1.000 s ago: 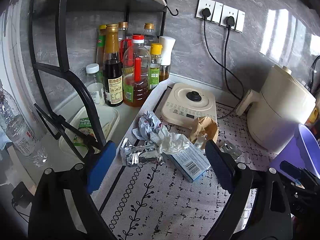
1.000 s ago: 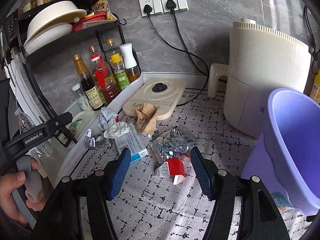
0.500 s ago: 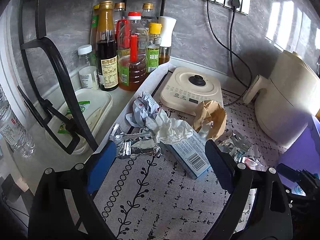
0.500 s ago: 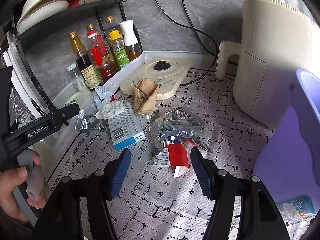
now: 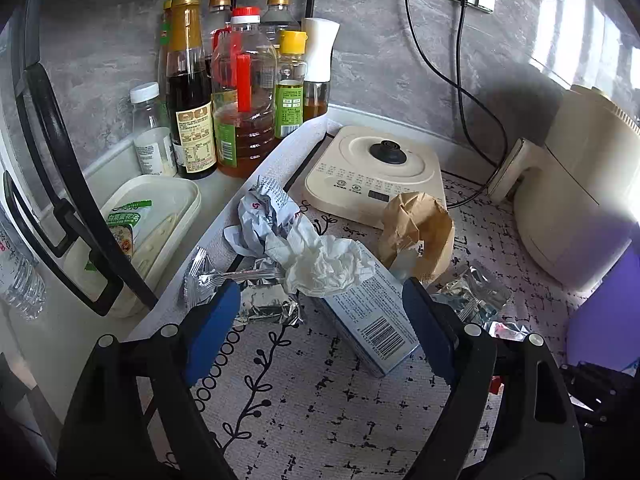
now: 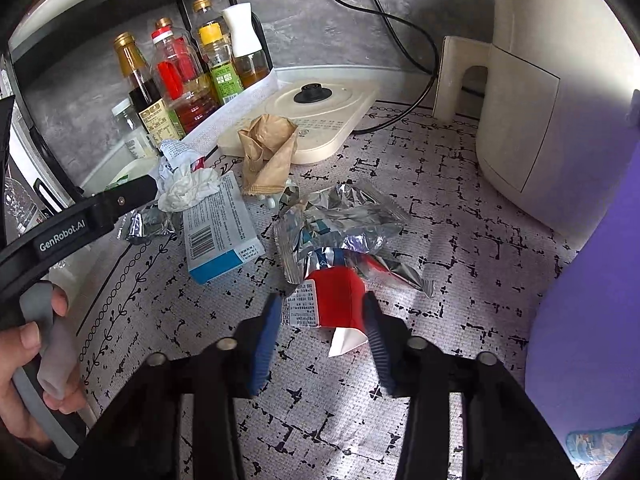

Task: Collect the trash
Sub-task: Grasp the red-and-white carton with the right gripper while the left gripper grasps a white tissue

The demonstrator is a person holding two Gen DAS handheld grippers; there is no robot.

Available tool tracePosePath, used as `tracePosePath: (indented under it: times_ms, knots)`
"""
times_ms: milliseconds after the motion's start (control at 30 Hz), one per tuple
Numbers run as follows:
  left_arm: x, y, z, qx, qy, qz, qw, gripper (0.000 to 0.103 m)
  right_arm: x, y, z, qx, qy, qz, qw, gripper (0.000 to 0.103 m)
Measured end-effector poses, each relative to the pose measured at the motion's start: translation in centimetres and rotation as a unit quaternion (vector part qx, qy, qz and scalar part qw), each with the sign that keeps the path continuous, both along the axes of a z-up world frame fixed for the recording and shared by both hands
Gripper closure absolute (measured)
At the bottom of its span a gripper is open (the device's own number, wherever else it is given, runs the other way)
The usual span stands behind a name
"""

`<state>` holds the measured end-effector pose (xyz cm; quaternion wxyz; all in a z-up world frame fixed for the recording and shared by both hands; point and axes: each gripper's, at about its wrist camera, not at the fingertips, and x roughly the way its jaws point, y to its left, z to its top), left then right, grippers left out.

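Observation:
Trash lies on a patterned mat: a blue-and-white box (image 5: pixel 370 316), a crumpled white tissue (image 5: pixel 326 264) on it, a silver foil wrapper (image 5: pixel 256 298), a printed crumpled wrapper (image 5: pixel 266 212), a brown paper bag (image 5: pixel 416 230). My left gripper (image 5: pixel 320 330) is open, its fingers on either side of the box and foil. In the right wrist view a red-and-white carton piece (image 6: pixel 332 300) lies in front of a large crumpled foil bag (image 6: pixel 336 220). My right gripper (image 6: pixel 320 340) has its fingers close on both sides of the red carton. A purple bin (image 6: pixel 592 280) stands at right.
A cream induction cooker (image 5: pixel 374 172) sits behind the trash, a cream air fryer (image 5: pixel 576 196) at right with cords to wall sockets. Sauce and oil bottles (image 5: pixel 236 100) and a white lidded tub (image 5: pixel 152 228) stand under a black rack at left.
Both grippers moved forward and down toward the trash. The right gripper's fingers narrowed around the red carton. The left gripper stayed open.

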<state>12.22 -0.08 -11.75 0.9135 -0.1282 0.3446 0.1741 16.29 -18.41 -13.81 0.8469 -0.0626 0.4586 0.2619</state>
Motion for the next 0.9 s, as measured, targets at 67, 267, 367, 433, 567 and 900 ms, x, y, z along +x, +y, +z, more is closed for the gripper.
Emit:
tracePosePath:
  times_ms: [67, 267, 367, 433, 567, 900]
  knots:
    - [0.0, 0.0, 0.1, 0.003, -0.005, -0.002, 1.0, 0.022, -0.1, -0.2, -0.1, 0.004, 0.001, -0.004, 1.0, 0.097]
    - [1.3, 0.0, -0.4, 0.016, 0.006, -0.01, 0.9998, 0.024, -1.2, -1.0, 0.8, 0.031, -0.013, 0.001, 0.999, 0.102]
    - [2.2, 0.1, -0.7, 0.024, 0.005, -0.007, 0.9997, 0.024, -1.6, -1.6, 1.2, 0.039, -0.015, -0.002, 0.999, 0.102]
    - [3.1, 0.1, -1.1, 0.028, 0.009, -0.007, 0.9995, 0.026, -2.1, -1.9, 1.5, 0.042, -0.019, 0.0, 0.999, 0.102]
    - [4.9, -0.1, -2.4, 0.041, 0.029, -0.013, 0.9986, 0.026, -2.2, -2.3, 1.4, 0.042, -0.013, -0.01, 0.999, 0.099]
    - [6.2, -0.6, -4.6, 0.04, 0.064, -0.032, 0.9967, 0.045, -1.0, -1.7, 0.0, 0.066, 0.0, -0.018, 0.998, 0.054]
